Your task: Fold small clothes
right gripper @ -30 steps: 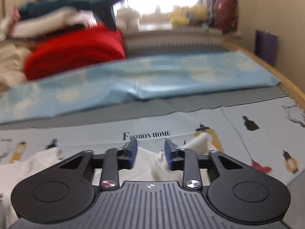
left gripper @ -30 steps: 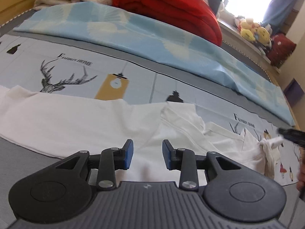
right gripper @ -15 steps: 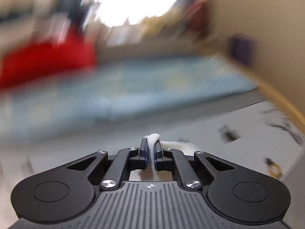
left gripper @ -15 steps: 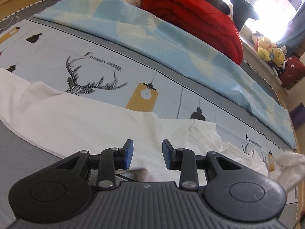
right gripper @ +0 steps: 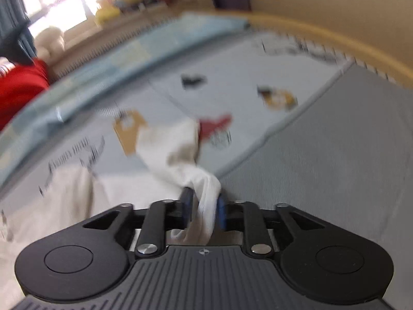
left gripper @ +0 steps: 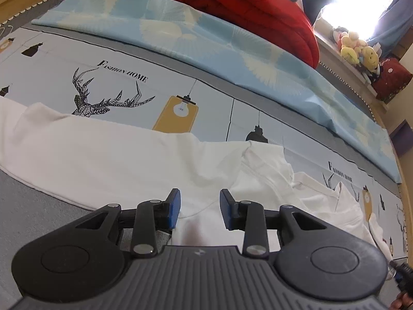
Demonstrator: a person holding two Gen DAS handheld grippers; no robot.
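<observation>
A printed bedsheet carries the white garment, spread wide and crumpled toward the right. The left gripper hovers low over its near edge, jaws apart and empty. The right gripper, tilted, pinches a bunched garment corner.

white garment: 1 | red blanket: 1 | blue quilt: 1 | grippers: 2

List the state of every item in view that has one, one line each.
Left tongs: open, hovering over the garment, holding nothing.
Right tongs: shut on a bunched end of the garment.
White garment: spread on the bed, rumpled at one end, unfolded.
Blue sheet: folded, lying flat.
Red blanket: folded.
</observation>
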